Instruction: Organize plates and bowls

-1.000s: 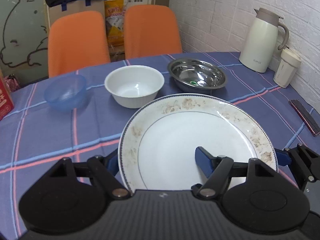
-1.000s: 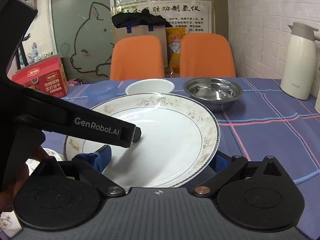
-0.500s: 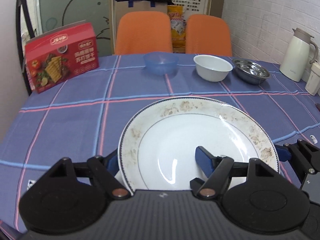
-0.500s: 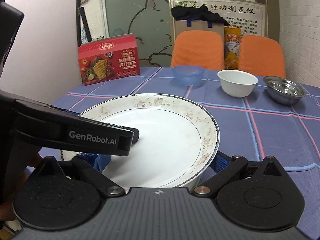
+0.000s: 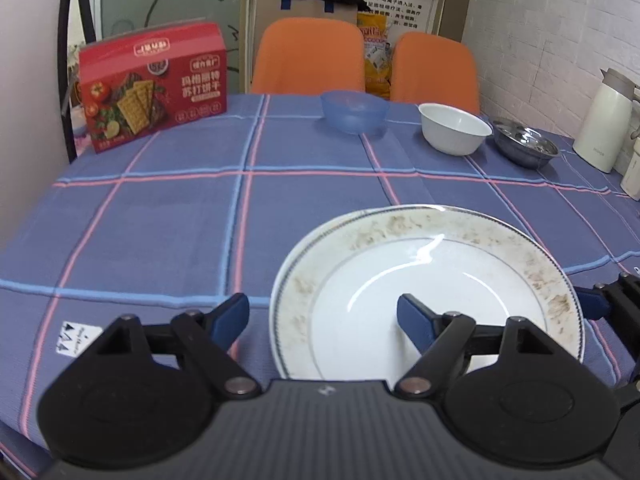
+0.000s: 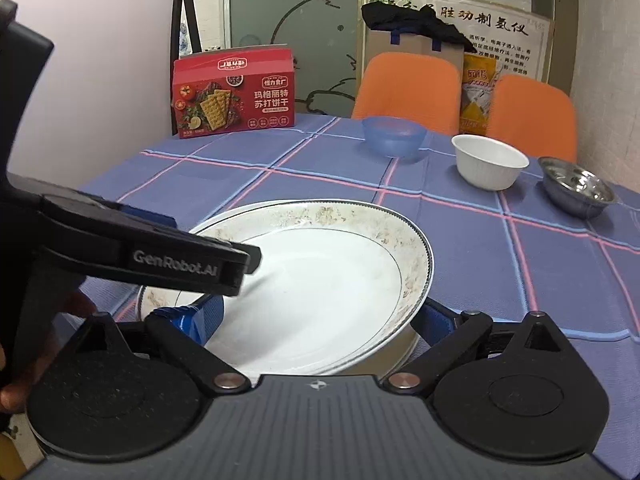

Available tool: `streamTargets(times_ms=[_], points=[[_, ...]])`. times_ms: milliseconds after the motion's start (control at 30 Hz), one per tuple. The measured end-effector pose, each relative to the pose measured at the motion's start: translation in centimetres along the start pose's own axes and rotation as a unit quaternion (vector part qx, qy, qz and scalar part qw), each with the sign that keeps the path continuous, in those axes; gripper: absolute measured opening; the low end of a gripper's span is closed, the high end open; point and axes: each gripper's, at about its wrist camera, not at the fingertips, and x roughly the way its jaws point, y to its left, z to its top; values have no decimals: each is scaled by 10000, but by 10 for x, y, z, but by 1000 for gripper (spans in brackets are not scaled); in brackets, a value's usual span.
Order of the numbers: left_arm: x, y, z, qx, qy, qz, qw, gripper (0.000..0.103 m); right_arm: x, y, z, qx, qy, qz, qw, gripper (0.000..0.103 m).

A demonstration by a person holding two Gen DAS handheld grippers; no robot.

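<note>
Left wrist view: the left gripper (image 5: 322, 316) is spread wide, one finger over the plate (image 5: 432, 292), gripping nothing. The right gripper (image 6: 316, 316) is closed on the plate's rim. Another plate's edge is seen beneath. Blue bowl (image 5: 354, 111), white bowl (image 5: 454, 128) and steel bowl (image 5: 524, 146) are seen empty on the tablecloth (image 5: 168, 216).

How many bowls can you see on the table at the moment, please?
3, in a row along the far side: a blue plastic bowl on the left, a white bowl in the middle, and a steel bowl on the right, near the thermos.
</note>
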Motion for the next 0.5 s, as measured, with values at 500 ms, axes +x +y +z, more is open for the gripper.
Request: streamTargets(times_ms=[500], points=[[-9,-30,35,353,-431,-182,9983,92,-21,-61,3,315,-281,-258,9988,87]])
